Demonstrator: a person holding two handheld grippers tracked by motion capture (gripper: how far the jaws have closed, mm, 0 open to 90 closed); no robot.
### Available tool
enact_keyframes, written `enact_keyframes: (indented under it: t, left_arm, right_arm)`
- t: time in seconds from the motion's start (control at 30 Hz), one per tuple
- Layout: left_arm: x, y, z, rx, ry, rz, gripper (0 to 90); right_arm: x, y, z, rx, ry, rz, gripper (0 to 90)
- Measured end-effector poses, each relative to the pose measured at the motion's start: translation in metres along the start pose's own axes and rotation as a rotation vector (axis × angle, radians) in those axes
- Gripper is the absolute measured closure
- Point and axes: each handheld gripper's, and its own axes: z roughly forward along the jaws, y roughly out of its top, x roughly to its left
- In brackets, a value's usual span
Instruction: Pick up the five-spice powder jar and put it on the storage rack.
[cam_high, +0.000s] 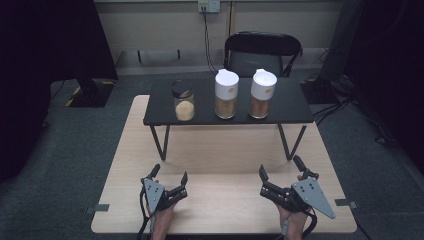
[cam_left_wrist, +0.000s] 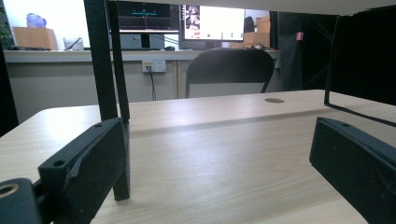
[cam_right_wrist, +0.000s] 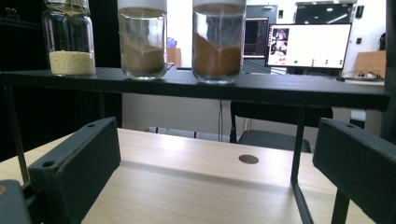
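With both our left gripper (cam_high: 169, 175) and right gripper (cam_high: 281, 170) spread wide and empty, the three upright jars (cam_high: 226, 95) stand ahead on the raised shelf (cam_high: 295, 107), nearer our right.

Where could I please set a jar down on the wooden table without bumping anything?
The wooden table is bare between the left claw and right claw, and under the black shelf. The shelf's middle is crowded: three jars.

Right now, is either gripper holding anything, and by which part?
Nothing is held. The left gripper and right gripper are both open over the light wooden table, apart from the three glass jars on the black shelf.
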Motion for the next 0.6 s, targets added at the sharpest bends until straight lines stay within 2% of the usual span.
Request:
enact_keyframes:
  t: [0.13,0.6]
  left_arm:
    - [0.000,0.000,0.000,0.000,-0.001,0.000,3.4]
    - [0.000,0.000,0.000,0.000,-0.001,0.000,3.4]
  right_arm:
    - [0.004,-0.010,0.001,0.008,-0.012,-0.015,0.1]
    - [0.009,-0.039,0.004,0.029,-0.013,0.005,0.0]
